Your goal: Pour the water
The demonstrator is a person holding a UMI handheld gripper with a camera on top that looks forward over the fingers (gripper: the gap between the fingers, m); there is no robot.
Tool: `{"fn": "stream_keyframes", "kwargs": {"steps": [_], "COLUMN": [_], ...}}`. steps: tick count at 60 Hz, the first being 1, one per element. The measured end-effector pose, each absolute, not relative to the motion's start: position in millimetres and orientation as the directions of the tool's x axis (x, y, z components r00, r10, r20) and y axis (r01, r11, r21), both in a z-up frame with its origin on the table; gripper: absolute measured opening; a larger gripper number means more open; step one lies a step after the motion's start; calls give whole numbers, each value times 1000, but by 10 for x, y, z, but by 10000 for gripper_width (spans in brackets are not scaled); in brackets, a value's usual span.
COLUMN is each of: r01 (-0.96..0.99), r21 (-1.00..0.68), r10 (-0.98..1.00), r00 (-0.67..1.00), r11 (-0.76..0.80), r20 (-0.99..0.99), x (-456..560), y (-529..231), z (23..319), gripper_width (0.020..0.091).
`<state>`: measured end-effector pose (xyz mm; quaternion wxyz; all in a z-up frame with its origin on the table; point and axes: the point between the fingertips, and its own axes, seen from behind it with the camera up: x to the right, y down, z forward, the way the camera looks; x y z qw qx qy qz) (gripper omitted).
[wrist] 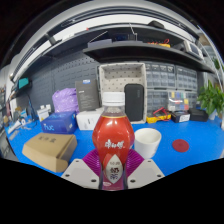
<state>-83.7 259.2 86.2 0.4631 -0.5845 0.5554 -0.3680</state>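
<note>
Bottle (113, 135) with red liquid, white cap, red label, upright between fingers, on blue table (185, 150). Gripper (113, 168) clamped on bottle's lower body, purple pads (98, 160) pressing either side. White cup (147, 142) just right of bottle, apart. Small red disc (180, 145) further right. Cardboard box (50, 150) left of bottle. Blue box (60, 122) behind it. Green plant (212, 98) far right
</note>
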Motion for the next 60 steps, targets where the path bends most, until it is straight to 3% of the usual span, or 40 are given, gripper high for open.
{"fn": "stream_keyframes", "kwargs": {"steps": [13, 21, 27, 37, 48, 60], "r01": [-323, -325, -302, -287, -220, -182], "r21": [-845, -562, -314, -23, 262, 396], "r10": [-881, -602, -358, -75, 214, 348], "r00": [64, -30, -103, -174, -222, -248], "r11": [427, 761, 900, 958, 940, 900], "r20": [-469, -798, -928, -982, -951, -904], "x": [-311, -63, 48, 157, 240, 313], "y": [2840, 2850, 2859, 2882, 2886, 2874], "z": [1295, 1433, 1421, 1296, 1367, 1375], "gripper_width": [282, 283, 282, 280, 281, 280]}}
